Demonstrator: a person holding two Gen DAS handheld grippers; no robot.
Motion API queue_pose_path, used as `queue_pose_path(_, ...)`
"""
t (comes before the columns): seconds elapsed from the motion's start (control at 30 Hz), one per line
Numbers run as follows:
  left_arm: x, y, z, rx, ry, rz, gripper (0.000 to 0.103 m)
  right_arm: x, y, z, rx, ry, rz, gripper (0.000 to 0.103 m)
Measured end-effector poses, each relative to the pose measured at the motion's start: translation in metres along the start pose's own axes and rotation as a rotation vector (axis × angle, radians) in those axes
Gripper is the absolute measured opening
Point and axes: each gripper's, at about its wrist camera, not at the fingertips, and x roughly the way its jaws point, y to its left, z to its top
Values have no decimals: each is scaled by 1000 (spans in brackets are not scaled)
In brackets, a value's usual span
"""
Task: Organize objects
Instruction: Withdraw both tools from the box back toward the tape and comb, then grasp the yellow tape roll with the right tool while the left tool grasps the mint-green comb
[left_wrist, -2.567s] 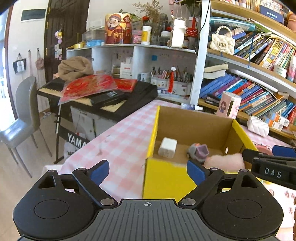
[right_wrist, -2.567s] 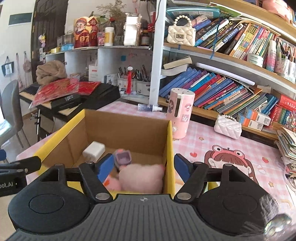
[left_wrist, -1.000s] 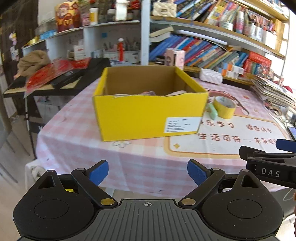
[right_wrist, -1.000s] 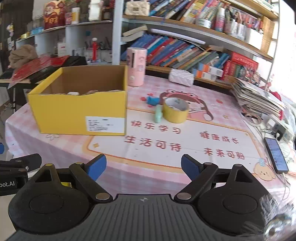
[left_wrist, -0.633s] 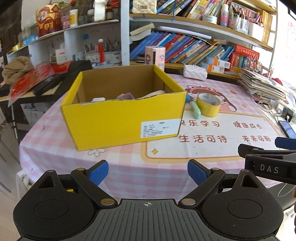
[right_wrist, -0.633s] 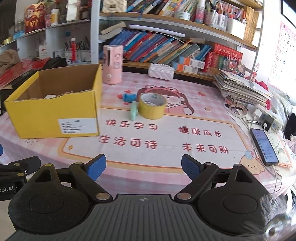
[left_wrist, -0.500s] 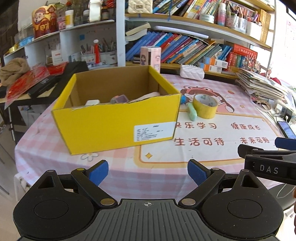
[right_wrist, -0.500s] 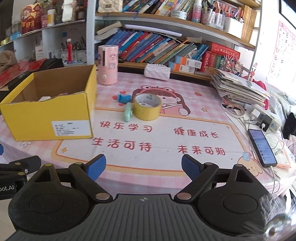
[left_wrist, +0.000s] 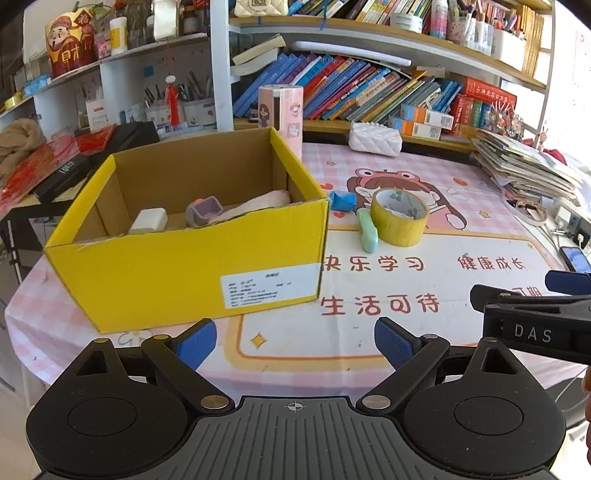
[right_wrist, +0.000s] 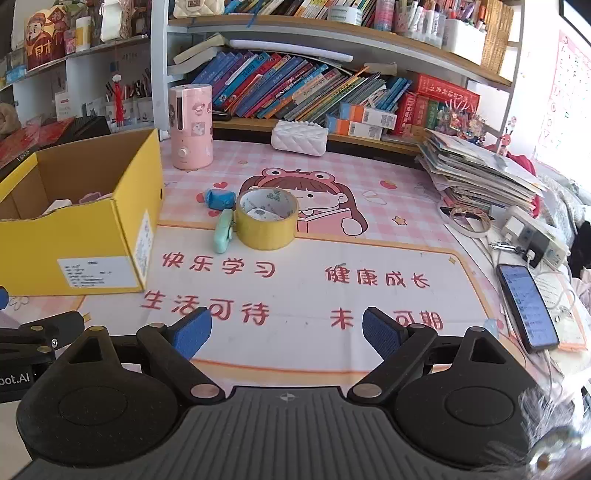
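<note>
A yellow cardboard box (left_wrist: 177, 273) (right_wrist: 74, 243) stands on the left of the pink table and holds a white block (left_wrist: 148, 218), a purple cup-like item (left_wrist: 203, 211) and something pink and soft (left_wrist: 258, 202). To its right lie a yellow tape roll (left_wrist: 399, 217) (right_wrist: 266, 218), a mint green piece (left_wrist: 368, 230) (right_wrist: 223, 230) and a blue wrapped item (left_wrist: 342, 200) (right_wrist: 220, 198). My left gripper (left_wrist: 295, 341) is open over the table's near edge, in front of the box. My right gripper (right_wrist: 286, 330) is open over the printed mat, nothing between its pads.
A pink cylinder appliance (right_wrist: 190, 126) and a white quilted pouch (right_wrist: 299, 138) stand at the back by the bookshelf (right_wrist: 332, 92). A stack of magazines (right_wrist: 476, 173), a power strip (right_wrist: 535, 236) and a phone (right_wrist: 526, 308) crowd the right side.
Both grippers have slid to the right along the table's near side, so the box has drifted left in both views. The tape roll and phone have come further into view.
</note>
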Motion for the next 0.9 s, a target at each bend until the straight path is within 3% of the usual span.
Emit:
queue_pose_path(0.53,40,-56,31,-17,11,-15,94,56,-46,47,-60,7,83,89)
queue_pose_path(0.9,73,-93,45,-20,60,26,94,99,-63,78,-137,11,248,89)
